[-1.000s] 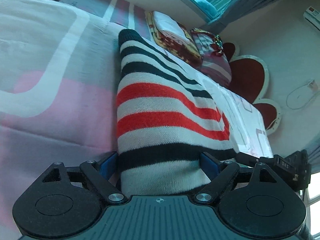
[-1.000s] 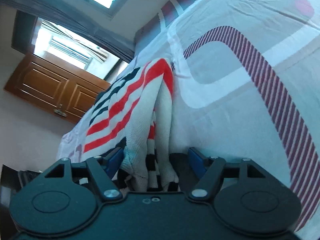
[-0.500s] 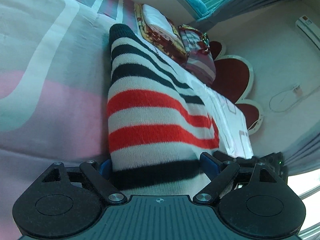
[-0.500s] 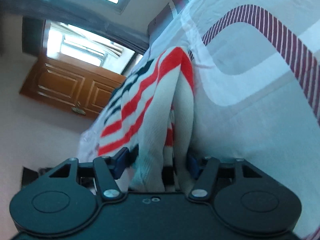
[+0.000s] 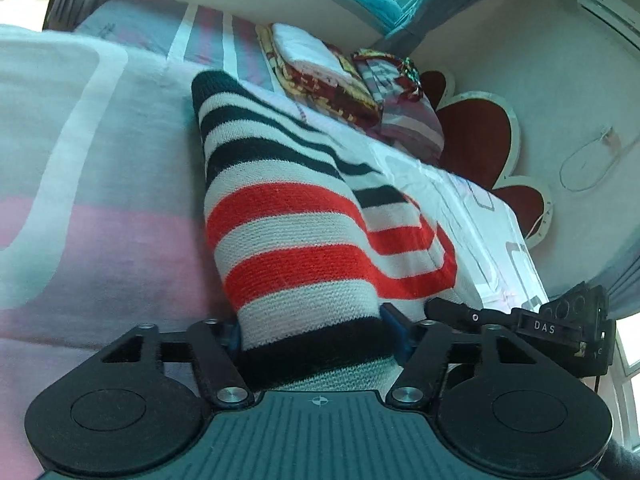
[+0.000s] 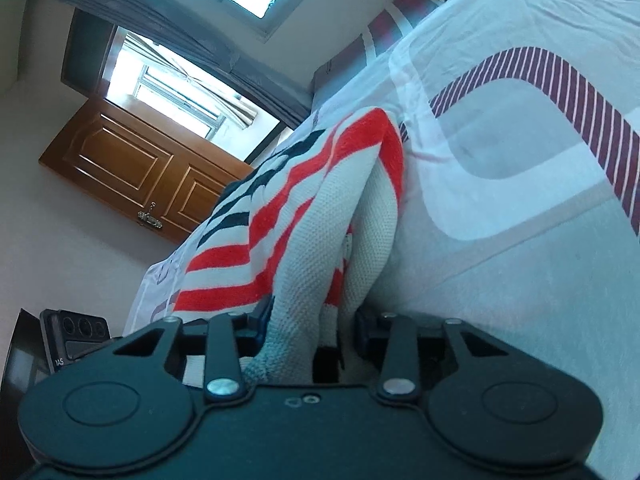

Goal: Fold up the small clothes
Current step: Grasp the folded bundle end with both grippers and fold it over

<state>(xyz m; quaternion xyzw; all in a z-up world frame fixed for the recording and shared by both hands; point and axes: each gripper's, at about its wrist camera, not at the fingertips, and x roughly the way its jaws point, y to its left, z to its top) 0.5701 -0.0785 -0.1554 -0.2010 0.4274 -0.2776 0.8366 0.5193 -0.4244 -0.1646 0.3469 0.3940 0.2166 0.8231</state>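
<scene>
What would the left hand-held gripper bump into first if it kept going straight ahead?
The striped knit garment: the left hand-held gripper already has it between its jaws, which have just been closing. Beyond it probably lies the bedsheet.

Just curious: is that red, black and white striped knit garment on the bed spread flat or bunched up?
Bunched up. The striped knit garment hangs in doubled vertical folds in the right wrist view, lifted off the bedsheet.

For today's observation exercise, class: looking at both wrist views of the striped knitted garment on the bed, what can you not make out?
- Near hem of the red, black and white striped knitted garment: both views, hidden behind the gripper bodies.
- Left gripper fingers: left view, mostly buried by knit.
- What kind of garment it is: right view, bunched folds hide its shape.
- Folded pile of patterned bedding: left view, too small to count its pieces.
</scene>
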